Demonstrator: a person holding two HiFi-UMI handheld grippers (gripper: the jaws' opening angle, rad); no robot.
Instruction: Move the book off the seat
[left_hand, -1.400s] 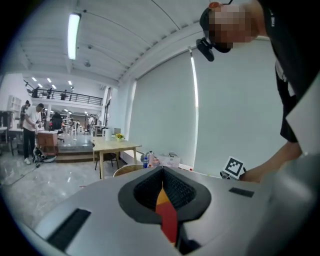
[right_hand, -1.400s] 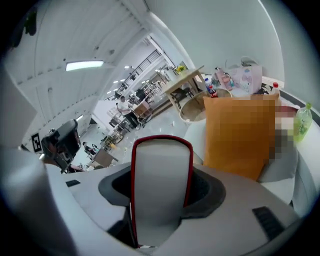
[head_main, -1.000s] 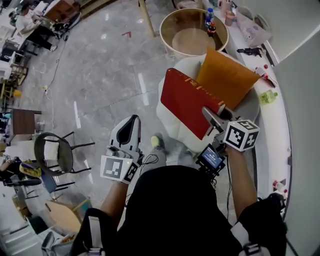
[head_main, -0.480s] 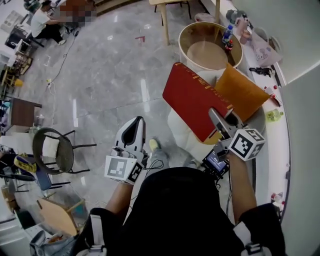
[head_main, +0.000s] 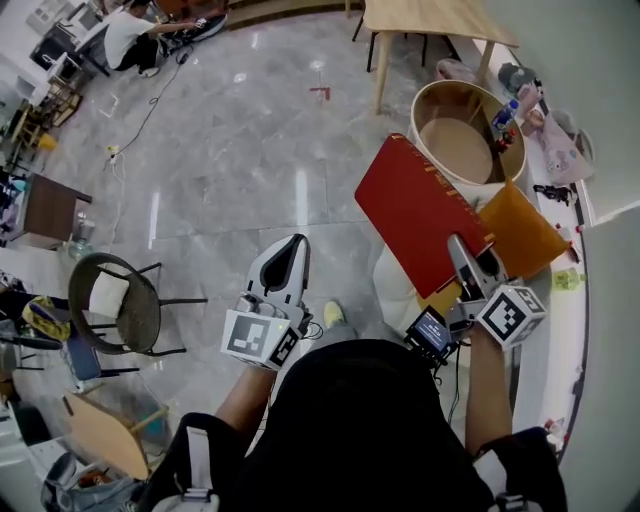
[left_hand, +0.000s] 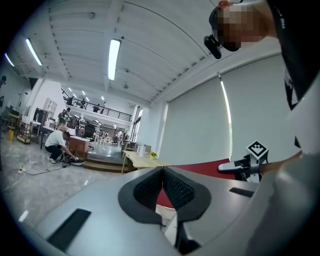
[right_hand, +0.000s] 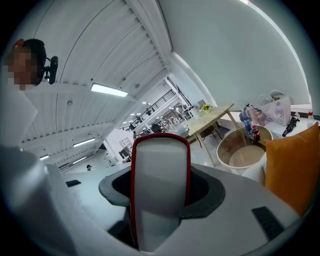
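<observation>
One red book (head_main: 420, 215) shows just beside the round tub (head_main: 440, 105), with one orange cushion (head_main: 522, 232) and one white seat (head_main: 395, 285) on the tub's near side. Two bottles (right_hand: 248, 122) (right_hand: 256, 134) stand at the tub's rim, and one wooden table (head_main: 430, 15) stands beyond the tub. There are two tools, the left tool (head_main: 296, 242) and the right tool (head_main: 462, 250), and one black chair (head_main: 125, 310) well apart to the tub's left.

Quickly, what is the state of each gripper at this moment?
Left gripper: closed, nothing between its jaws.
Right gripper: closed on the large red hardcover book.
</observation>
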